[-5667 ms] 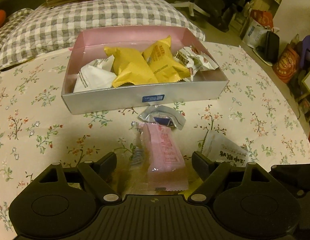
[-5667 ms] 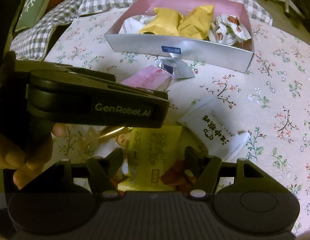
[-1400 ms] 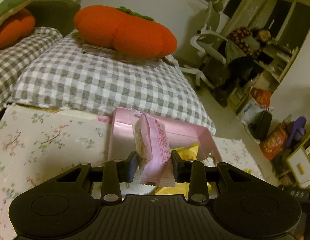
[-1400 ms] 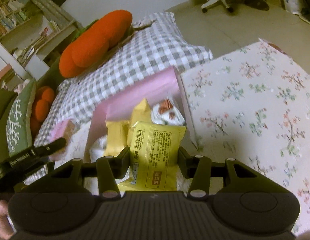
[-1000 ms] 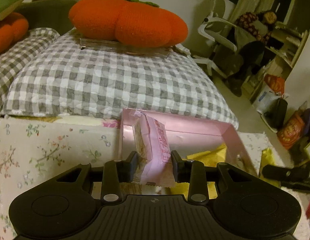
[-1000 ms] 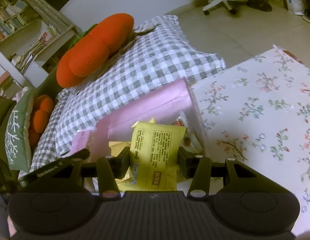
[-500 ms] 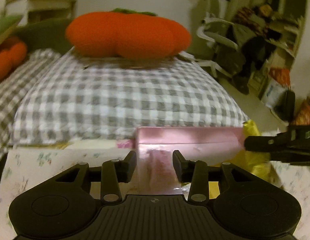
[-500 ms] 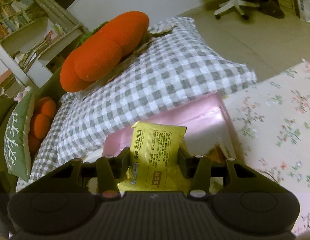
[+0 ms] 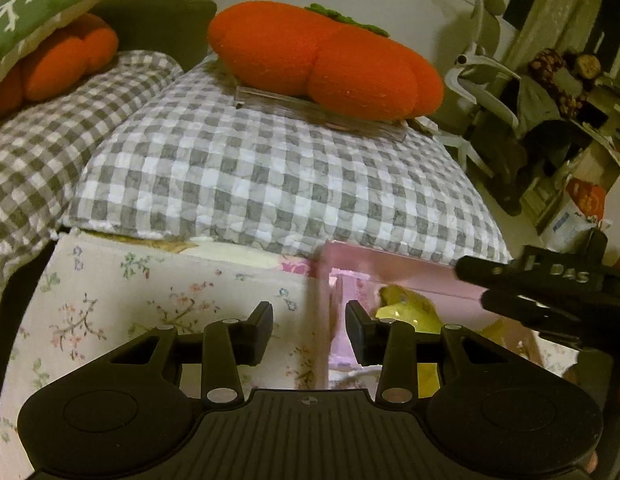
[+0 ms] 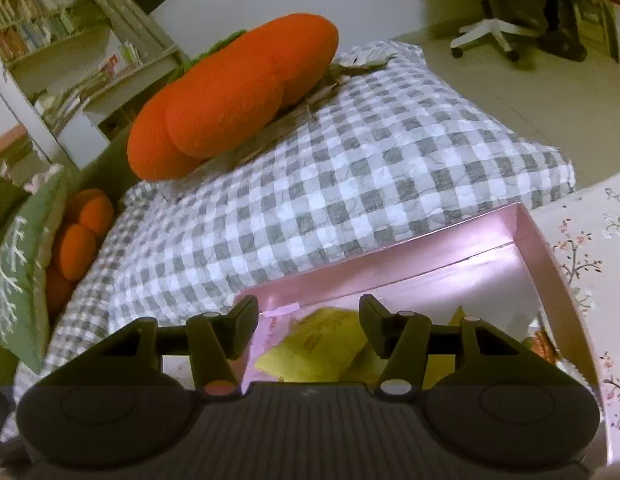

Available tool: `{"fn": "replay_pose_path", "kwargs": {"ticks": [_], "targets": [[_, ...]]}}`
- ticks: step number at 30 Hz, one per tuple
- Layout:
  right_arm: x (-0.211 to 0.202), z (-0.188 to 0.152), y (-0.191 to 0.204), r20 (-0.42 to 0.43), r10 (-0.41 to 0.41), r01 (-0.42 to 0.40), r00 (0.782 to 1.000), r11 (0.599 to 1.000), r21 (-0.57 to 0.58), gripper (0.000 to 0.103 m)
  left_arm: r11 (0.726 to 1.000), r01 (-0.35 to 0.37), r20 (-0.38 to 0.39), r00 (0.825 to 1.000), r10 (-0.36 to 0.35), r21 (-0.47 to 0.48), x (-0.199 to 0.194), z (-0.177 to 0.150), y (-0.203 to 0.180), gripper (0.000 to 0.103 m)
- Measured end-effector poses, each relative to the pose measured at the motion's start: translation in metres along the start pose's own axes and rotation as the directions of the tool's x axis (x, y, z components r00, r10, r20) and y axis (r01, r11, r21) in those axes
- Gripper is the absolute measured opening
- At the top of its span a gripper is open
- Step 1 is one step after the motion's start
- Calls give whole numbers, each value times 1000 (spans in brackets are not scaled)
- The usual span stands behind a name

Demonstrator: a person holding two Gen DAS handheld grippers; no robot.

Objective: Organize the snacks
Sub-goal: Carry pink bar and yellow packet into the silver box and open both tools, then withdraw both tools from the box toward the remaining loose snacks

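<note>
Quilted gingham pillow (image 10: 350, 200) behind glossy pink box (image 10: 430, 276); right hand-held gripper (image 10: 308, 332) opening, empty

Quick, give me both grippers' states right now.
Left gripper: open, nothing held; pink snack packet lies in the pink box.
Right gripper: opening, empty; yellow snack packet dropped below.

I'm over the pink box (image 10: 546, 264), and its tall back wall blocks any push straight ahead. Behind it the checked pillow (image 10: 350, 200) rises, topped by the orange plush (image 10: 229, 92), so that way is shut. The box floor is crowded with yellow packets (image 10: 322, 344). My right gripper (image 9: 550, 300) cuts across on the left gripper's side. Floral cloth (image 9: 149, 292) beside the box lies flat and passable.
</note>
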State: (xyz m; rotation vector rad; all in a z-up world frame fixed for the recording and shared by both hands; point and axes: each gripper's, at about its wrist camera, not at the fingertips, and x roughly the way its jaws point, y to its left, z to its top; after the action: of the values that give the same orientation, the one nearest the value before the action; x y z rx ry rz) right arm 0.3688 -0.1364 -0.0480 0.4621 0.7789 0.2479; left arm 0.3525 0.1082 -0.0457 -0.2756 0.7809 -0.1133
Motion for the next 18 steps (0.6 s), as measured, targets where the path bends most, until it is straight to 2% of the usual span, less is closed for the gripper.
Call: {"fn": "replay_pose_path", "kwargs": {"ticks": [4,7,11,16,18], "targets": [[-23,4,-1,5,7,-7,1000,1000,10,53,1000,-24,-5,1000,24,15,-11,-6,-6,38],[-43,2,2,-6,18,-18,1000,1000,-2,55,1000,-15,-21,1000,15,8,-21,-13,-10,38],[-74,-7,6,4,13,-13,1000,999,-52,65,1000,-6,-42,999,7,17,-34,-25,-17,38],[-94,-24,0,-53,-3,0,999,999,-45,66,998,-20,-73,997,25,63,-54,-46,-29,39],[-101,-31,-2,-68,-20,16,998,999,-49,66,995,-49,-83,995,56,86,-62,-55,-33,39]]}}
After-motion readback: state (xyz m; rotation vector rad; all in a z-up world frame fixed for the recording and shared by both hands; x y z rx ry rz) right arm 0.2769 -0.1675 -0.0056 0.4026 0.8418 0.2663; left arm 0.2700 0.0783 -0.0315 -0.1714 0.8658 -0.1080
